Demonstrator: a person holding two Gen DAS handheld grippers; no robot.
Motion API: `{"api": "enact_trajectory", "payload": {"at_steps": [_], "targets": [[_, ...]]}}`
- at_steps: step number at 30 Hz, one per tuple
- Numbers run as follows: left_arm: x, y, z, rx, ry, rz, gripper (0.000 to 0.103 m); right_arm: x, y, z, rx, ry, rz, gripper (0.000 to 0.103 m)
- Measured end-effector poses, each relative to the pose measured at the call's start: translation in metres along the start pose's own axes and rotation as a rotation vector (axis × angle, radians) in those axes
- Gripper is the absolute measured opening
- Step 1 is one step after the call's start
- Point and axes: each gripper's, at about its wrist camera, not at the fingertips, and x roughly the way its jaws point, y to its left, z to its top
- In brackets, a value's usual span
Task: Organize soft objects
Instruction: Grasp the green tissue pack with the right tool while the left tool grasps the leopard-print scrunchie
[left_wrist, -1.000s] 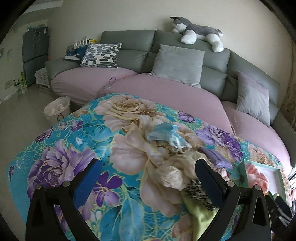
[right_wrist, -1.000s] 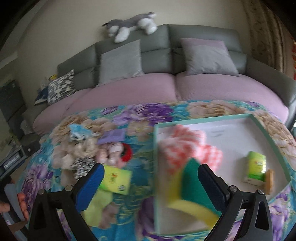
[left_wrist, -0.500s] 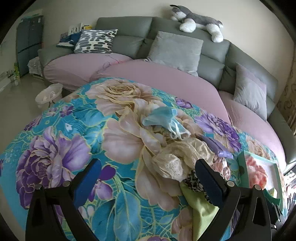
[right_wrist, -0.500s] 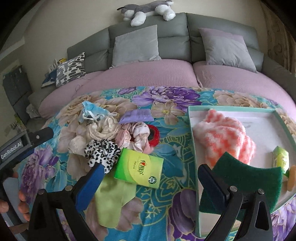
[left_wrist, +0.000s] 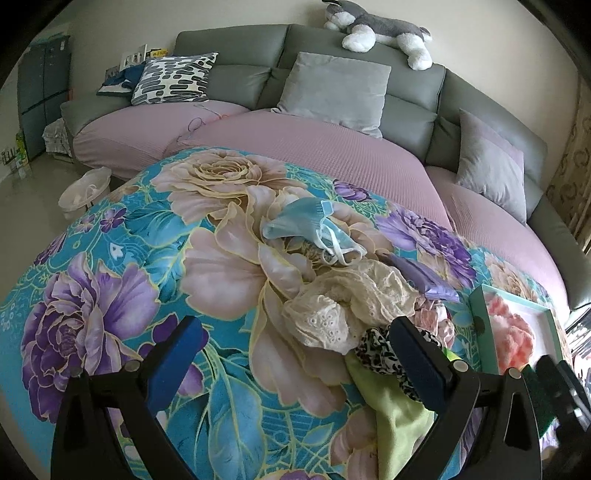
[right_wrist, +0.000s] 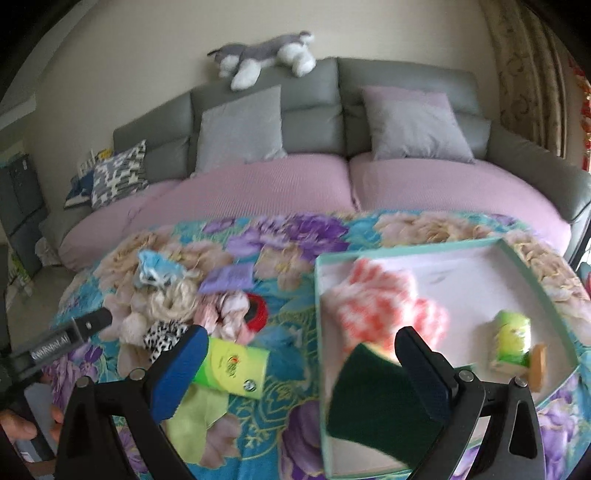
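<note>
On the floral cloth lies a pile of soft things: a blue face mask (left_wrist: 306, 225), a cream lace cloth (left_wrist: 351, 302), a leopard scrunchie (left_wrist: 380, 350), a purple packet (left_wrist: 424, 277) and a lime cloth (left_wrist: 395, 417). My left gripper (left_wrist: 295, 343) is open just in front of the lace cloth, holding nothing. My right gripper (right_wrist: 301, 343) is also open, straddling the left wall of the teal tray (right_wrist: 406, 251). In the tray lie a pink checked towel (right_wrist: 380, 306), a dark green sponge (right_wrist: 376, 398) and a small green tissue pack (right_wrist: 513, 339). A larger green tissue pack (right_wrist: 236, 365) lies by its left finger.
A red scrunchie (right_wrist: 258, 310) and a pink one (right_wrist: 225, 310) lie left of the tray. A grey sofa (left_wrist: 406, 110) with pink seat covers, cushions and a plush dog (left_wrist: 376, 29) stands behind. A white bin (left_wrist: 85, 188) sits on the floor at the left.
My left gripper has come nearer to the pile. My right gripper has swung right, back over the tray's left wall, and its view is blurred. Both stay open.
</note>
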Motion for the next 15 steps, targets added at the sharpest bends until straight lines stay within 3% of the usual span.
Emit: {"api": "enact_trajectory", "payload": {"at_steps": [4, 10, 15], "targets": [[0.0, -0.006, 0.0, 0.017, 0.003, -0.017, 0.101, -0.003, -0.004, 0.003, 0.031, 0.004, 0.049, 0.102], [0.001, -0.01, -0.002, -0.01, 0.026, -0.074, 0.101, 0.011, 0.033, -0.008, -0.069, 0.037, 0.094, 0.102], [0.005, -0.015, -0.004, -0.011, 0.048, -0.11, 0.101, 0.034, 0.044, -0.021, -0.074, 0.109, 0.115, 0.092]]}}
